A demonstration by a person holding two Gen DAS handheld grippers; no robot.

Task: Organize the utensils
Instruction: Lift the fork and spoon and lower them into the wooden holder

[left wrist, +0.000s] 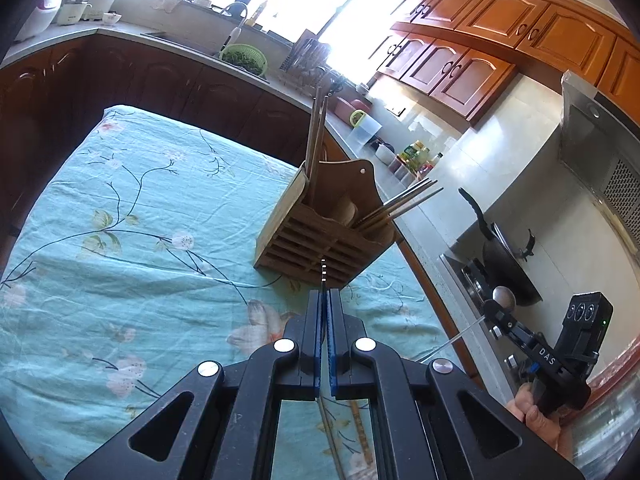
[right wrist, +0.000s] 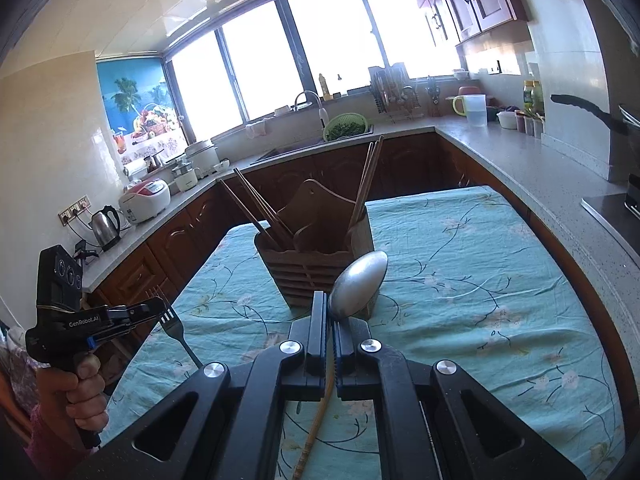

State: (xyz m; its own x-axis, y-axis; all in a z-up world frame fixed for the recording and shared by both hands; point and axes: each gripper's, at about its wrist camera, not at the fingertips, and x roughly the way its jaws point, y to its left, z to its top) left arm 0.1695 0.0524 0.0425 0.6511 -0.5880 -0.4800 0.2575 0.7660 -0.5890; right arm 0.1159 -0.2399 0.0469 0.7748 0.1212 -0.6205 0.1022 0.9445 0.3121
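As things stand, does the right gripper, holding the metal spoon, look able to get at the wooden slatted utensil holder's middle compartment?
Probably yes. The right gripper, shut on the metal spoon, faces the wooden slatted utensil holder with nothing between. The dark chopsticks lean outward at the sides, leaving the middle seemingly open from above.

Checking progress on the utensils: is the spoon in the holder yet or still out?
Out. The right gripper holds the spoon in front of the wooden holder.

Metal spoon and fork held above the floral cloth, before the chopstick-filled wooden slatted holder
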